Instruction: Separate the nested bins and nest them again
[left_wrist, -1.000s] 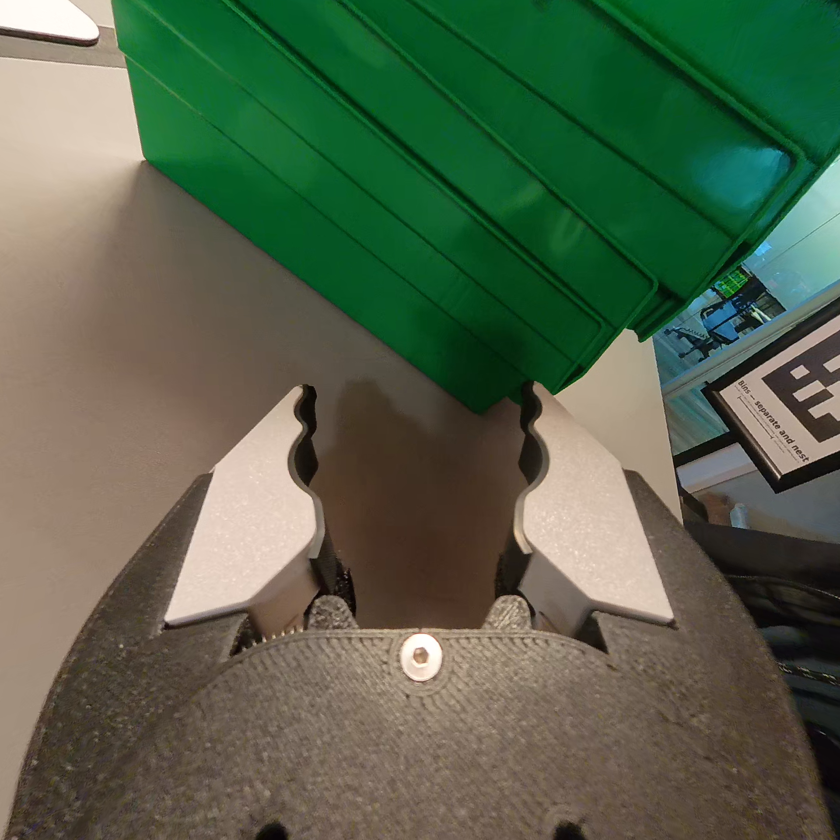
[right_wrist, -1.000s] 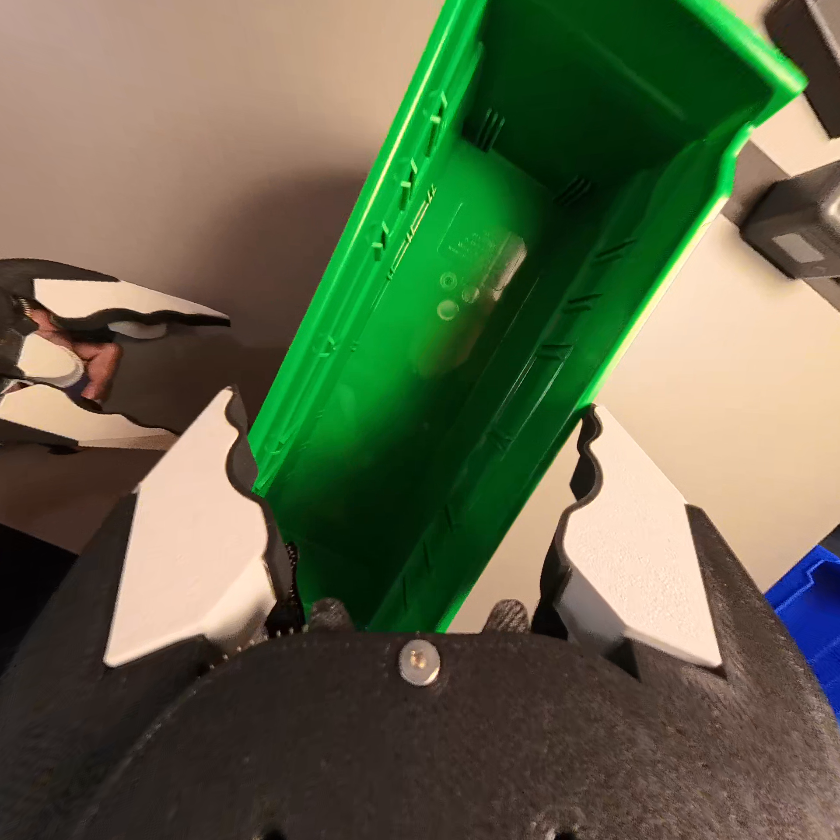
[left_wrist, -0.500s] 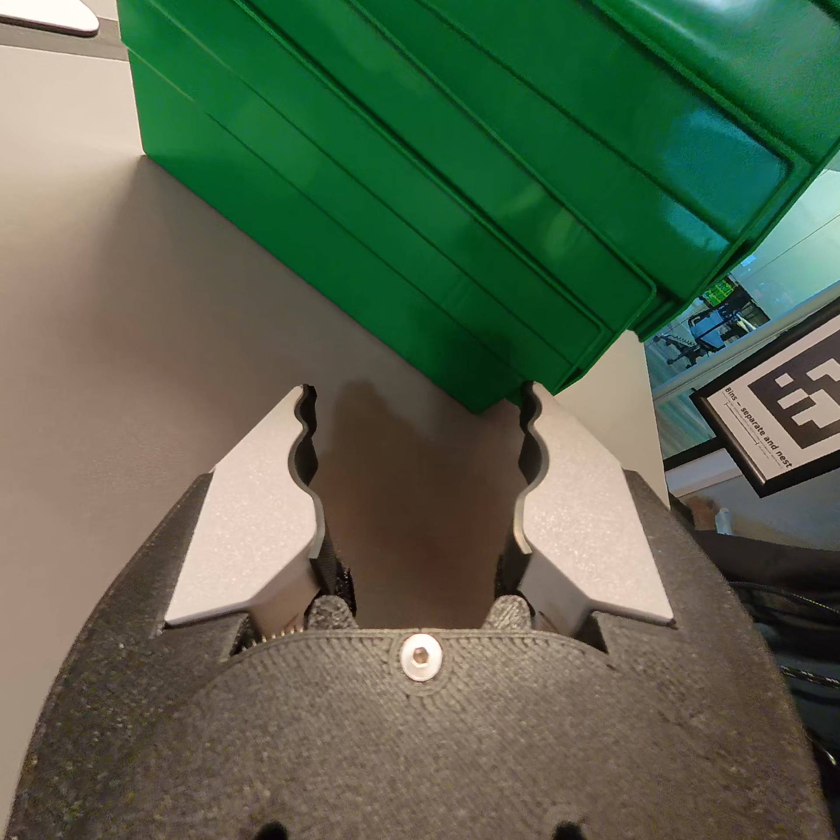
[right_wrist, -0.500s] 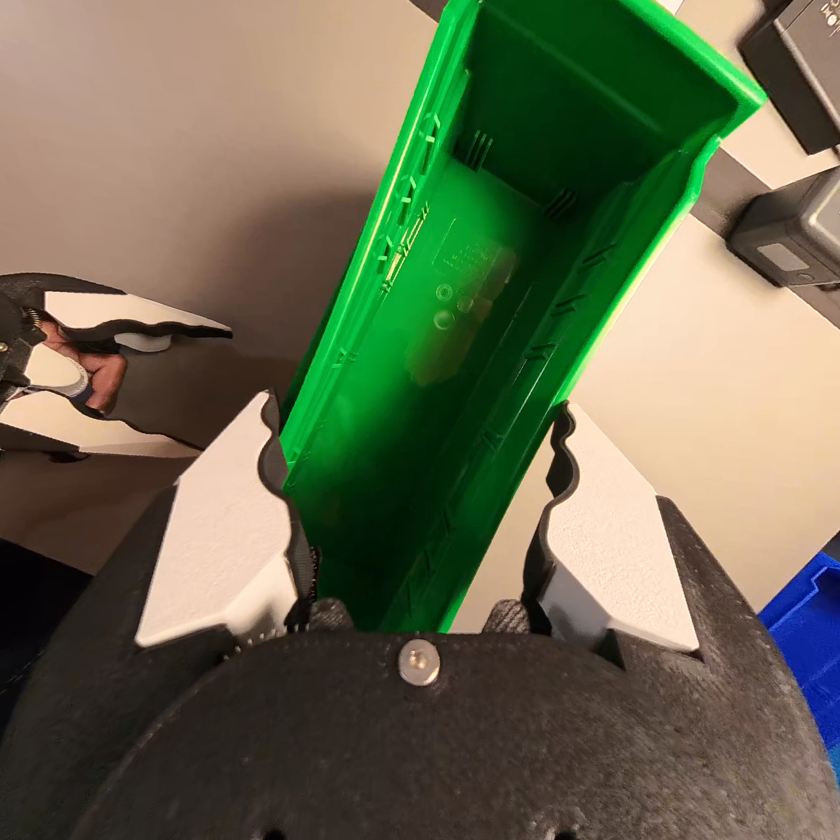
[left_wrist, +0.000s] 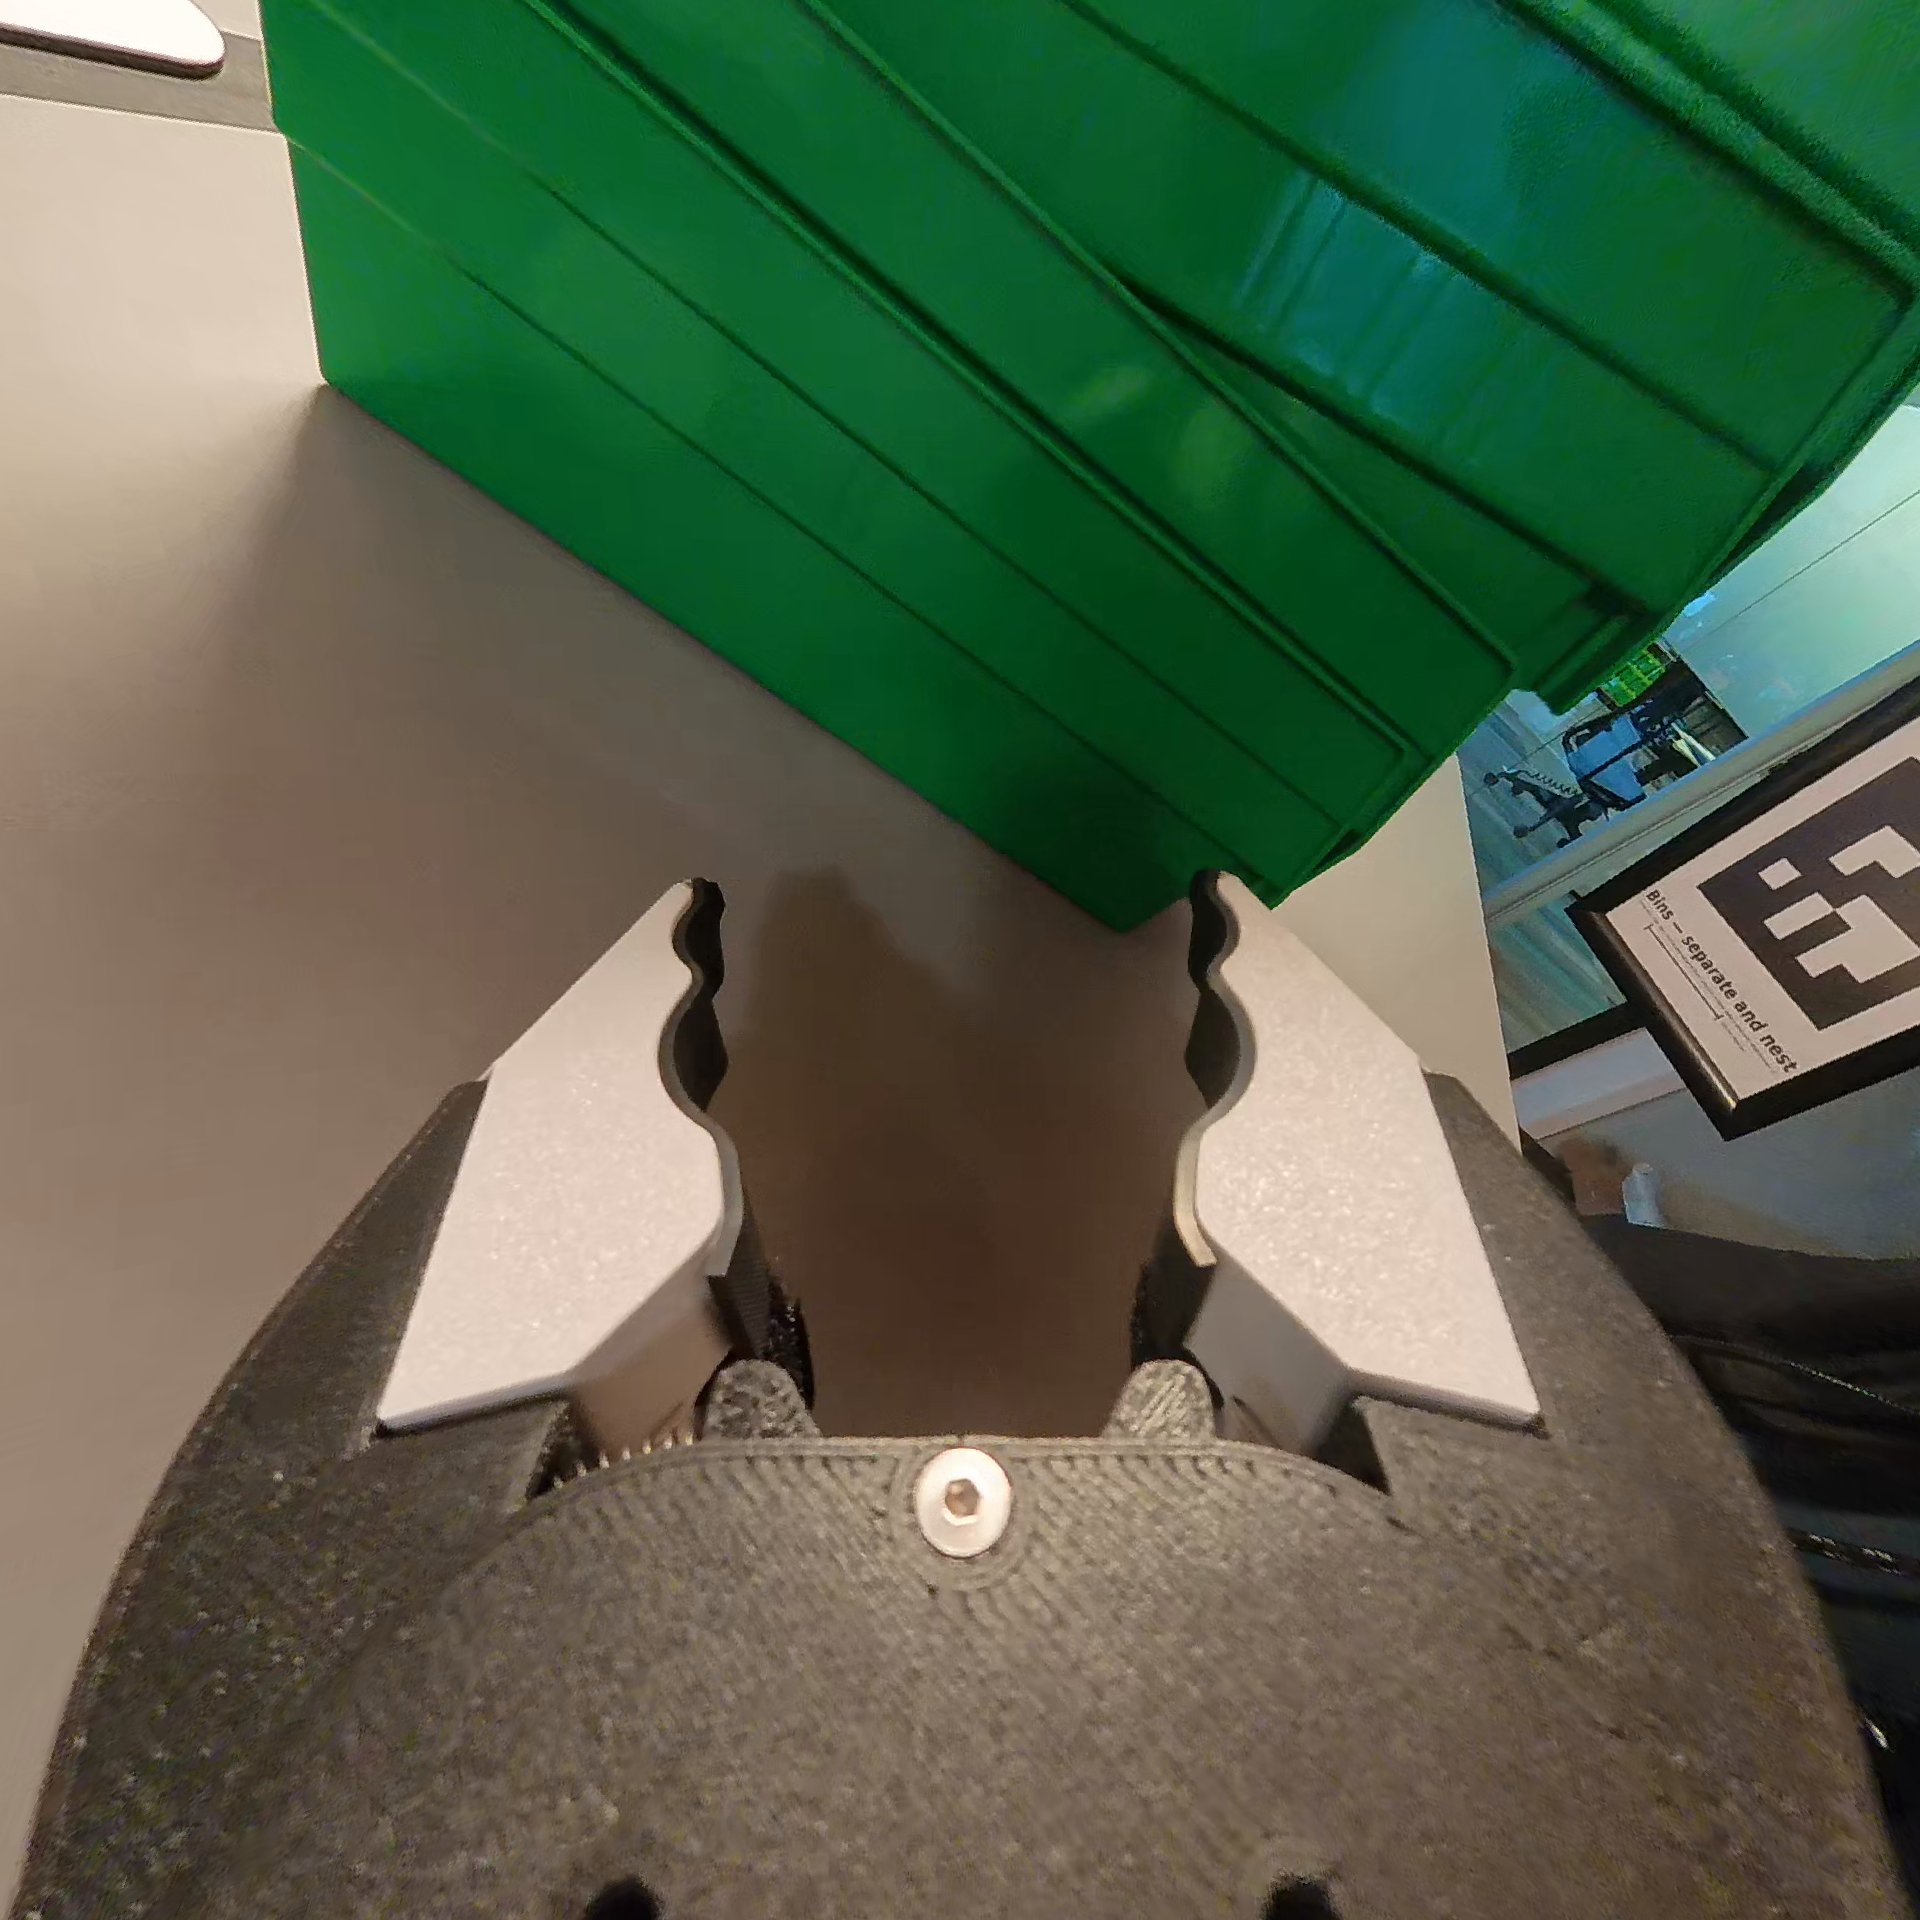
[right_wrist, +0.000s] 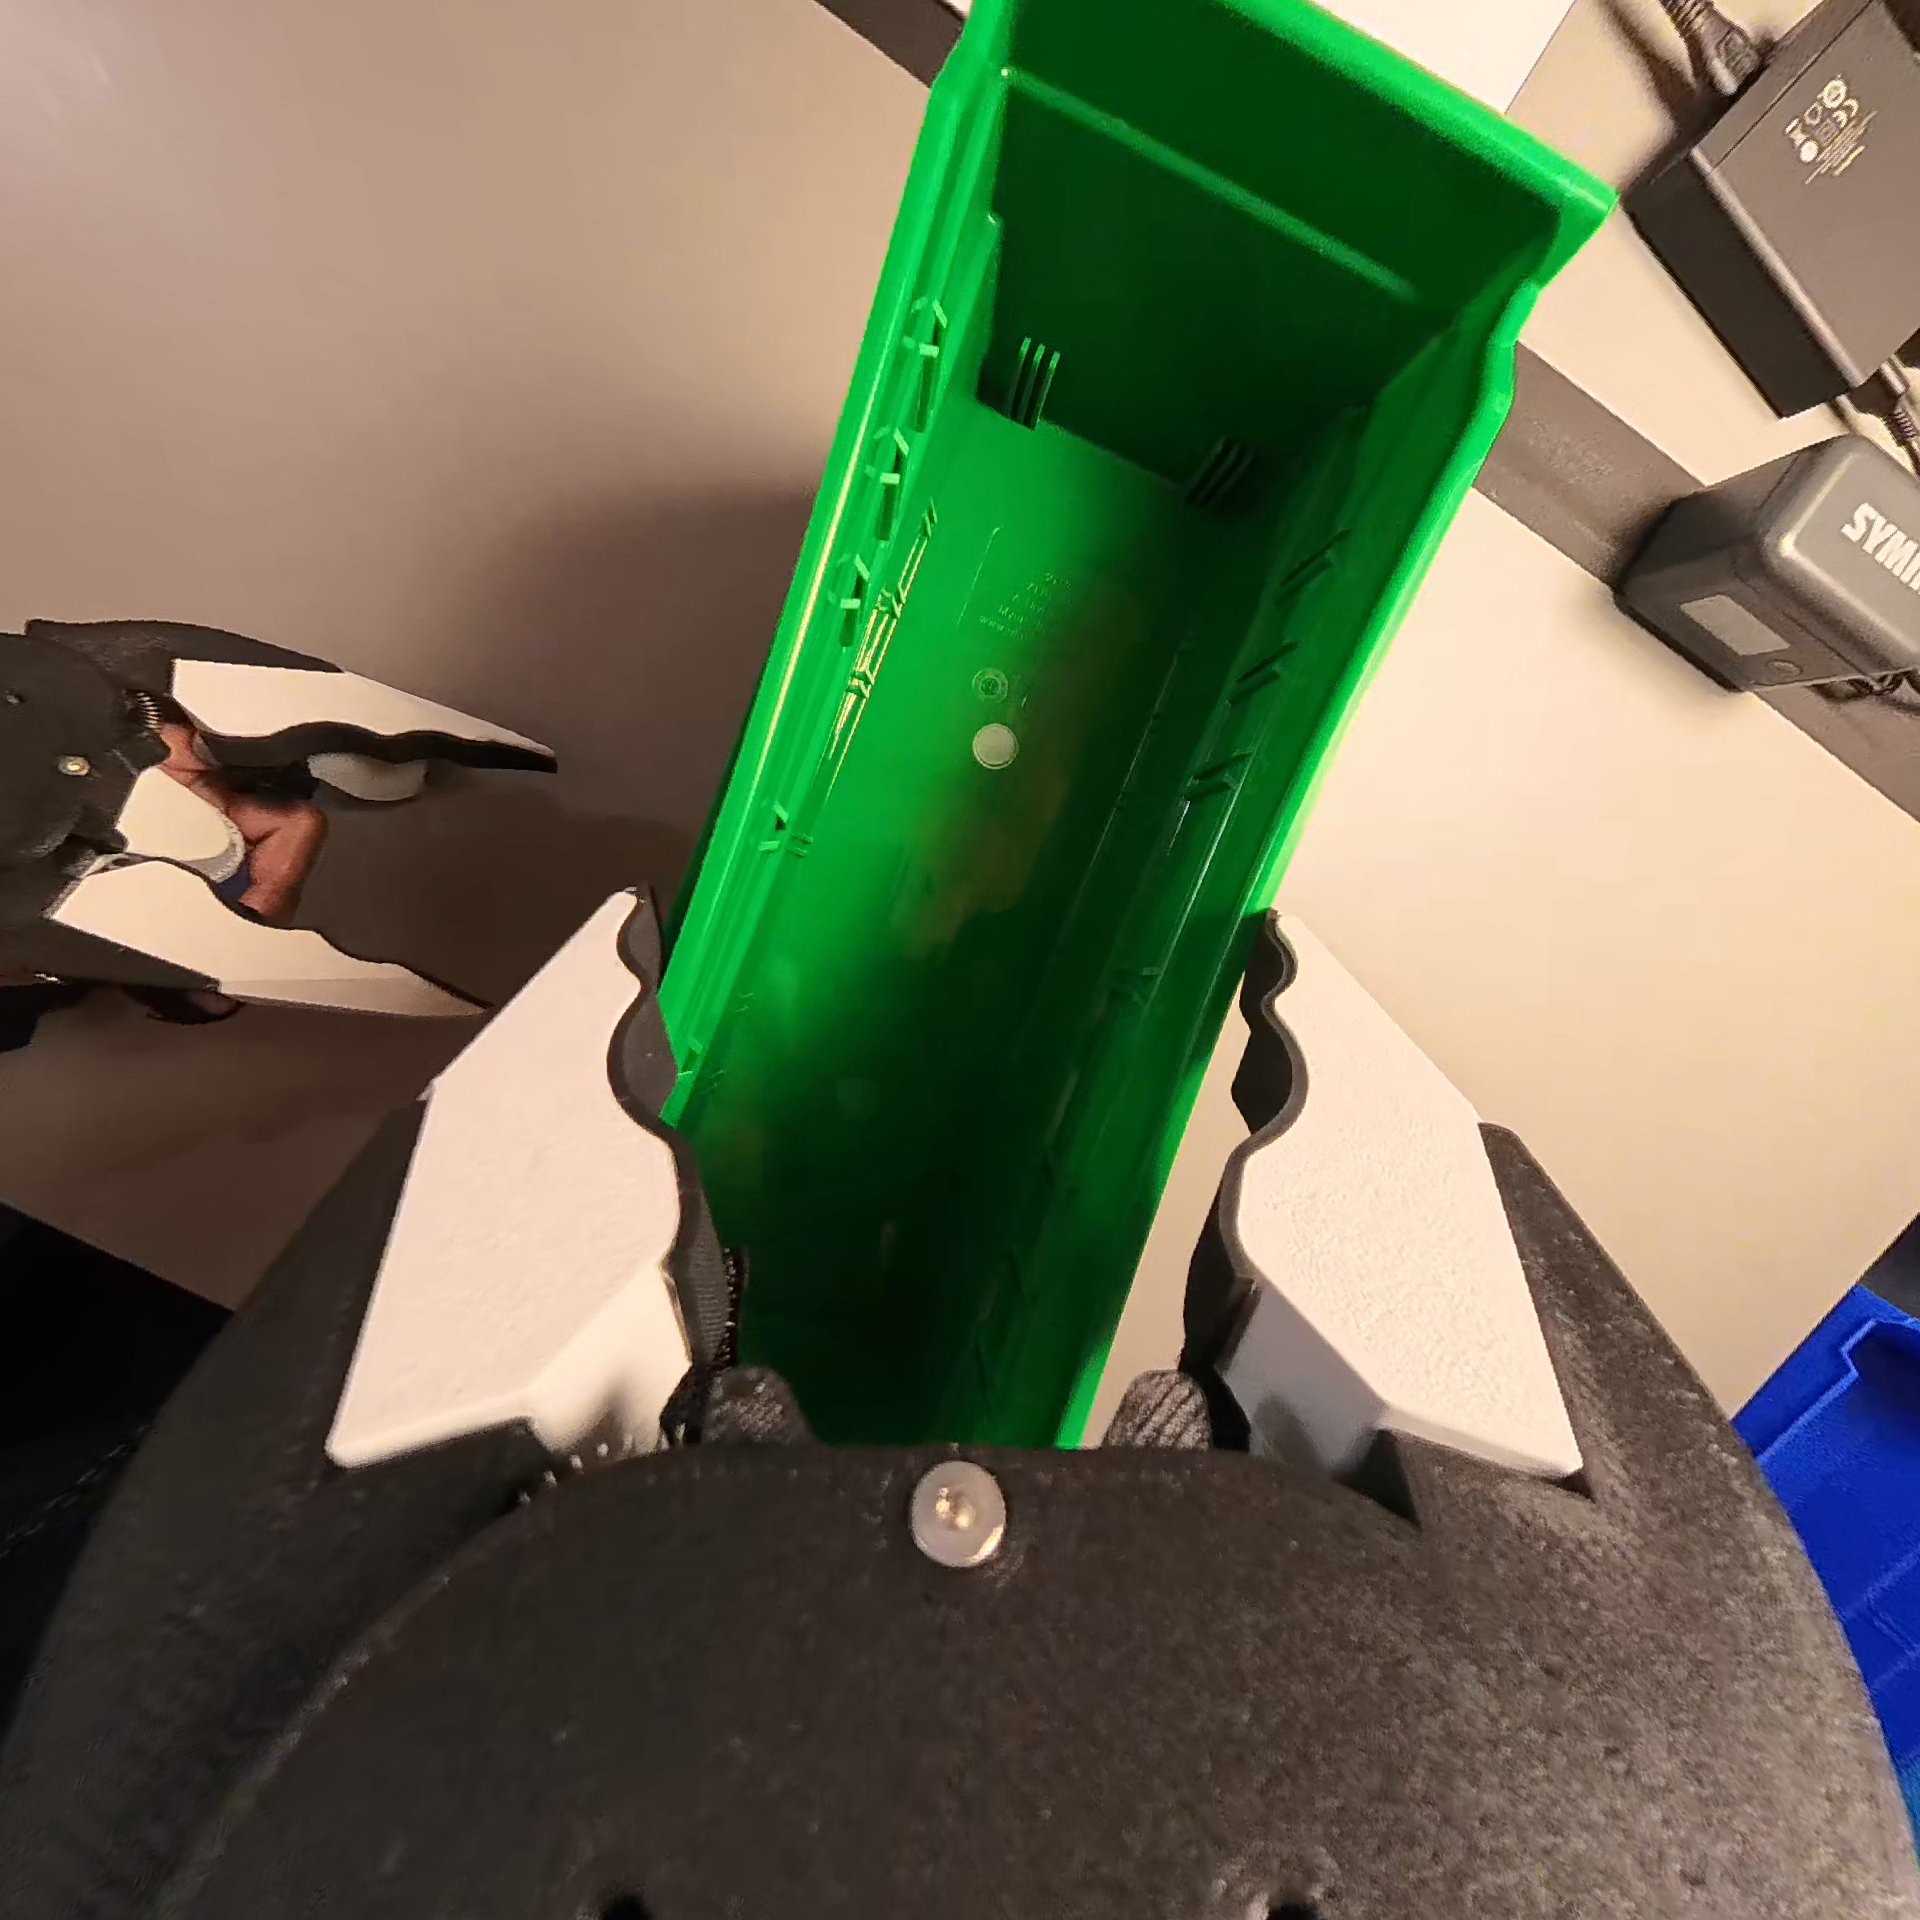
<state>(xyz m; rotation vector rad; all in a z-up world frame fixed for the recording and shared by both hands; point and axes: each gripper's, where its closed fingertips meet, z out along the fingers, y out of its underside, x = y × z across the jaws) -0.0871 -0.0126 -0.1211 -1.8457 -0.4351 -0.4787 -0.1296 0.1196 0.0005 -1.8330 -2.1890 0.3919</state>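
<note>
A stack of nested green bins (left_wrist: 935, 468) stands on the light table (left_wrist: 208, 623). My left gripper (left_wrist: 951, 904) is open and empty, low on the table, with its right fingertip (left_wrist: 1226, 935) next to the stack's near bottom corner. My right gripper (right_wrist: 951, 935) looks down into the top green bin (right_wrist: 1091, 623) and is shut across its width, with a pad on each long side wall. In the left wrist view that top bin (left_wrist: 1455, 260) sits slightly askew over the others. The left gripper also shows in the right wrist view (right_wrist: 520, 873), open, left of the bin.
A framed card with a black-and-white marker (left_wrist: 1766, 935) stands to the right of the stack. Black power adapters (right_wrist: 1808, 156) (right_wrist: 1787, 582) lie on a dark strip at the table's far side. A blue bin (right_wrist: 1829, 1455) sits at the right edge.
My right gripper's jaws have narrowed until the pads meet the top bin's side walls. The top bin has shifted a little against the stack. My left gripper has barely moved.
</note>
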